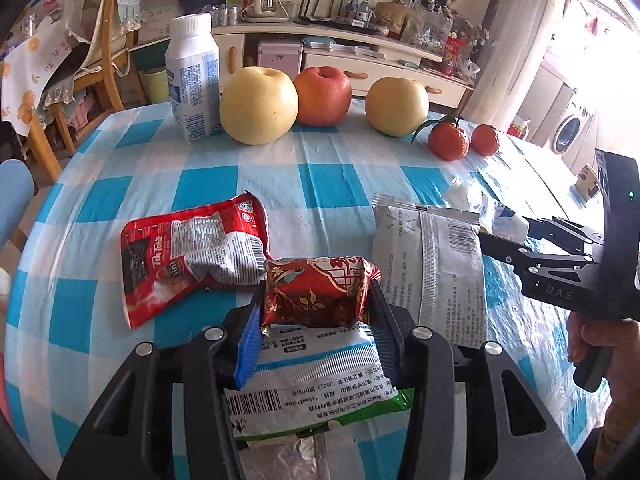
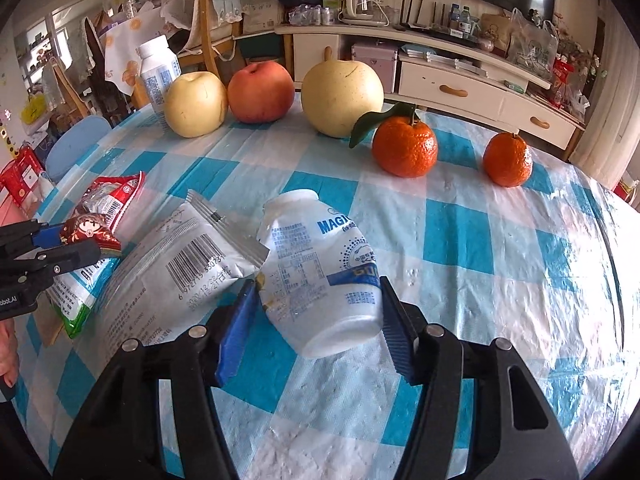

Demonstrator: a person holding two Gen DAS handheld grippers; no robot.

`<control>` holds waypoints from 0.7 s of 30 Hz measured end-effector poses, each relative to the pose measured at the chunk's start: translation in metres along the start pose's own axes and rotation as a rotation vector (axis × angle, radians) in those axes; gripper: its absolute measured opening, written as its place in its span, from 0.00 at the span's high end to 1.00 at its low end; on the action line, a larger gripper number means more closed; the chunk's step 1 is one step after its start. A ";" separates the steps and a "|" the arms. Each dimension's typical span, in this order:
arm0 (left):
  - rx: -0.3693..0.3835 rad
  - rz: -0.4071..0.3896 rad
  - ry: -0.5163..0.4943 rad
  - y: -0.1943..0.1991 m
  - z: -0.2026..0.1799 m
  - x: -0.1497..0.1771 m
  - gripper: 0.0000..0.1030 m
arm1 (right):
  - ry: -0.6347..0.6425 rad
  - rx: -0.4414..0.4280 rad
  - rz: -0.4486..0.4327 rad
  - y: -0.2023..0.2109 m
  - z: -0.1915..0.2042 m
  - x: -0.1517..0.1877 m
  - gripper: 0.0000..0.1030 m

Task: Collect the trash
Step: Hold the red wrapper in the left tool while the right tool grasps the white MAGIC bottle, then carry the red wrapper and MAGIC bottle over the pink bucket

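Blue-and-white checked plastic covered the counter (image 2: 460, 240). Low in the right wrist view, right tongs (image 2: 316, 320) pinched a crumpled white plastic bottle (image 2: 320, 272), lying tilted, neck toward upper left. At lower centre of the left view, left tongs (image 1: 316, 312) were clamped on a glossy red wrapper (image 1: 316, 288), long axis crosswise.

Glossy, crinkled foil on the red wrapper (image 1: 316, 292); shiny printed film on the red packet (image 1: 192, 256) and the silver pouch (image 2: 188, 268). Smooth white plastic, dented, on the lying bottle (image 2: 324, 272). Wrinkled clear plastic sheeting, seemingly over checked cloth, on the table (image 2: 500, 280). Ribbed blue rubber-like pads on matt black fingers (image 2: 236, 332).
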State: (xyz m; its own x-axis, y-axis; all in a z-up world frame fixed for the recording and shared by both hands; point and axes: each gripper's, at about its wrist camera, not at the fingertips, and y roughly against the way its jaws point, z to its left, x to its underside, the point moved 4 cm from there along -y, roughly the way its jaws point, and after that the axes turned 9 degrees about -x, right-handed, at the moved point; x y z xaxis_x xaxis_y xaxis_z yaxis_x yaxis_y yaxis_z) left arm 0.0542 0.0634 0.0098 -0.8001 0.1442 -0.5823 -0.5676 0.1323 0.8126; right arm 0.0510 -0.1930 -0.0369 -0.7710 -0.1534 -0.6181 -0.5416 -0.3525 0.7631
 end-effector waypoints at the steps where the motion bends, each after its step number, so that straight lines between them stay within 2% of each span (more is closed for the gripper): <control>1: 0.002 -0.003 0.003 0.003 0.000 0.002 0.53 | -0.008 -0.003 -0.006 0.003 -0.001 0.001 0.42; 7: 0.028 -0.031 0.042 0.029 0.004 0.013 0.53 | -0.048 -0.009 -0.056 0.025 -0.005 0.007 0.42; 13: 0.054 -0.067 0.080 0.052 0.006 0.027 0.53 | -0.093 -0.064 -0.111 0.050 0.000 0.013 0.42; 21: 0.078 -0.113 0.107 0.072 0.019 0.043 0.53 | -0.135 -0.149 -0.122 0.056 0.022 0.021 0.42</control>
State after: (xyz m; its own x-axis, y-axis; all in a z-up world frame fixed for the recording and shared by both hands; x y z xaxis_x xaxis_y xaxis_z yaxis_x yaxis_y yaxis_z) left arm -0.0177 0.0983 0.0426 -0.7505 0.0197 -0.6605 -0.6415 0.2180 0.7355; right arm -0.0030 -0.1955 -0.0032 -0.7459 0.0205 -0.6658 -0.5863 -0.4945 0.6417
